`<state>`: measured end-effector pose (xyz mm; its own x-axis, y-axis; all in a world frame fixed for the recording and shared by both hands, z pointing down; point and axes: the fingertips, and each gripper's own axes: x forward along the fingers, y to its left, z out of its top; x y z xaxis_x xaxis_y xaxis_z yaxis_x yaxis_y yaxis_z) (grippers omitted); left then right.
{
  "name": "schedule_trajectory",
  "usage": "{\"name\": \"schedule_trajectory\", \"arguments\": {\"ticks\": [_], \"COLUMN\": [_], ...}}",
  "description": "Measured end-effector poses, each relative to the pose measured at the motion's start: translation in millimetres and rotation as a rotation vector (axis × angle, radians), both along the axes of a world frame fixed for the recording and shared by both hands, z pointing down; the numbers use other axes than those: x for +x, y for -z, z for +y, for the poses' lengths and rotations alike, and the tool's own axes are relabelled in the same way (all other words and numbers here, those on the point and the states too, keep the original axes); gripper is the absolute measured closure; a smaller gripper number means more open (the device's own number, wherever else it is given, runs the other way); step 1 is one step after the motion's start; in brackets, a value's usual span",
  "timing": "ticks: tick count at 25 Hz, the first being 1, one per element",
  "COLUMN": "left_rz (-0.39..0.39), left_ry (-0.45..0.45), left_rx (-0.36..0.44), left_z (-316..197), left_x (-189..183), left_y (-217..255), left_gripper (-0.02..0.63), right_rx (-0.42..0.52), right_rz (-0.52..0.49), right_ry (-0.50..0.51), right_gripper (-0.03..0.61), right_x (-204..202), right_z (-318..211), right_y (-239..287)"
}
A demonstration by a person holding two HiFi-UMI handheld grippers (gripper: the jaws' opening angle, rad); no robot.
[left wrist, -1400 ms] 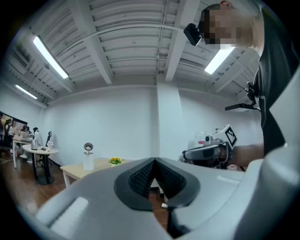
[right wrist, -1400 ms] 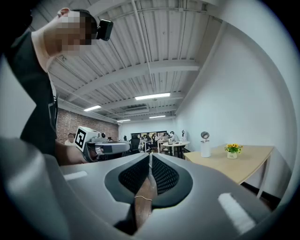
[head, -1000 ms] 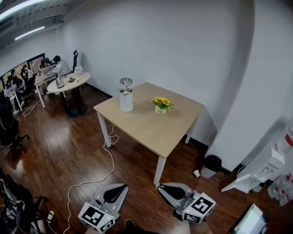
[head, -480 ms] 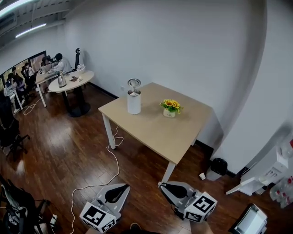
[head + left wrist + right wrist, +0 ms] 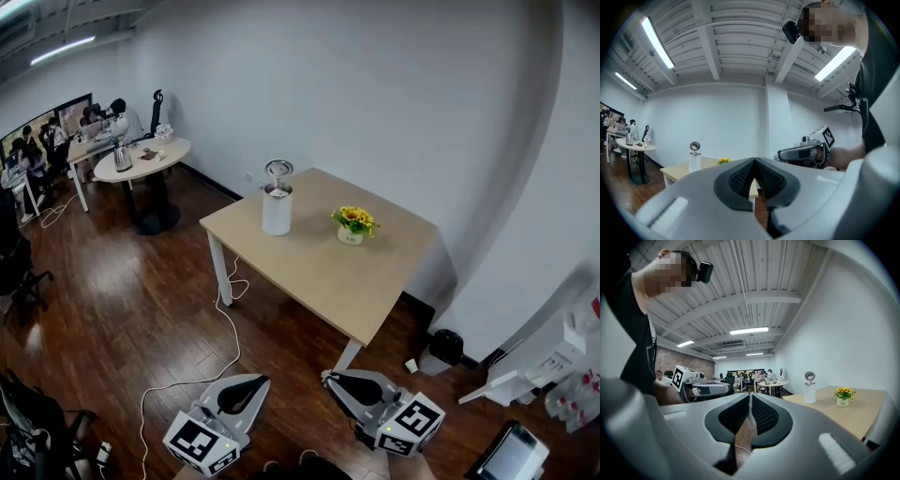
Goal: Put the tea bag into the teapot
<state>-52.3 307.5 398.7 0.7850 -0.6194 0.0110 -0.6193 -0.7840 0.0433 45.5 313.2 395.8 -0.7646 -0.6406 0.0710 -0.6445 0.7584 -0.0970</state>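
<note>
Nearest, at the low edge of the head view, are two grippers. The left gripper has its jaws pressed together, and its own view shows nothing between the ribbed pads. The right gripper has its jaws together at the tip too. In its own view a narrow brown strip with a thin pale line shows in the slit under the tip. I cannot tell if this is floor behind or something pinched. The tea bag I cannot make out in any view.

On the dark wooden floor lies one white cable, which runs toward the one square table. On this table stand two things, well apart from the grippers. One teapot is near the far left corner, and one small pot of yellow flowers is to its right, not touching it. The teapot is a tall white cylinder, upright, with a round lid standing open above it.

One dark bin stands by the wall, right of the table. Farther, at the left, one round table carries one metal kettle, and people sit at desks behind it.

Only the head view shows the cable and the bin. Only the gripper views show the ceiling with its long lamps and the person who holds the grippers. The right gripper view alone shows a brick wall.
</note>
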Motion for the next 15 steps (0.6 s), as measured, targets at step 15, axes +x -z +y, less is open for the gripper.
{"name": "schedule_trajectory", "arguments": {"ticks": [15], "left_rz": [-0.018], "left_ry": [0.04], "left_rx": [-0.042], "left_z": [-120.2], "left_x": [2.8], "left_y": [-8.9], "left_gripper": [0.609], "right_rx": [-0.011], "right_rz": [0.003], "right_ry": [0.03], "right_gripper": [0.558], "right_x": [8.5], "right_z": [-124.3], "right_y": [-2.0]}}
